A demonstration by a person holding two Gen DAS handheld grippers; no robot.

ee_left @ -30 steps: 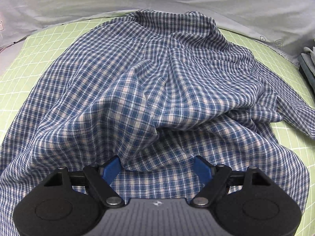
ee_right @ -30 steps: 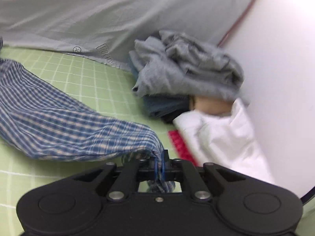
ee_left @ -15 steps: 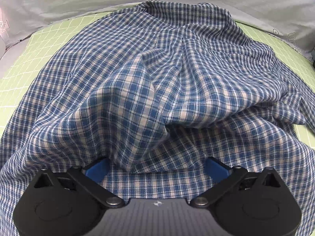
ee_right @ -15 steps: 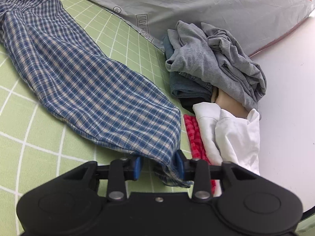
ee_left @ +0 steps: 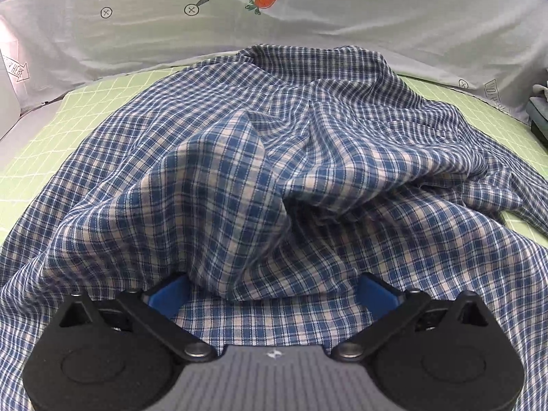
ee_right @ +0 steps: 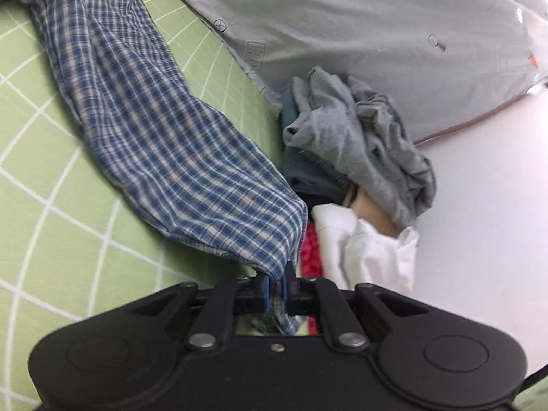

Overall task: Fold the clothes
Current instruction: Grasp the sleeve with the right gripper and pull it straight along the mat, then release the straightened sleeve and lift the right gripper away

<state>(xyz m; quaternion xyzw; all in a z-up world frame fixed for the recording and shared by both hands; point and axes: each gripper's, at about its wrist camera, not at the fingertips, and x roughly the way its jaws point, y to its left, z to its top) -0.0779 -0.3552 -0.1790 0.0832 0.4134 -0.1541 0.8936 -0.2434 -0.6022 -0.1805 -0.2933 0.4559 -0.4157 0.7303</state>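
Note:
A blue-and-white plaid shirt [ee_left: 308,171] lies rumpled on the green gridded mat [ee_left: 102,102], with a raised fold in its middle. My left gripper [ee_left: 274,294] stands wide open low over the near part of the shirt; the fold's lower end lies between its blue pads [ee_left: 167,294] without being pinched. In the right wrist view one plaid sleeve [ee_right: 164,144] stretches across the mat [ee_right: 51,222] from the upper left. My right gripper [ee_right: 275,287] is shut on that sleeve's cuff end, and a little cloth hangs below the jaws.
A pile of clothes sits just right of the sleeve end: a grey garment [ee_right: 359,150] on top, dark blue cloth [ee_right: 308,174], a white garment [ee_right: 359,250] and red cloth [ee_right: 310,257]. A grey printed sheet [ee_left: 308,27] borders the mat's far side.
The right gripper, shut a second ago, stood part open around the cuff half a second ago and is now shut on it again. The left gripper opened wider and tilted upward.

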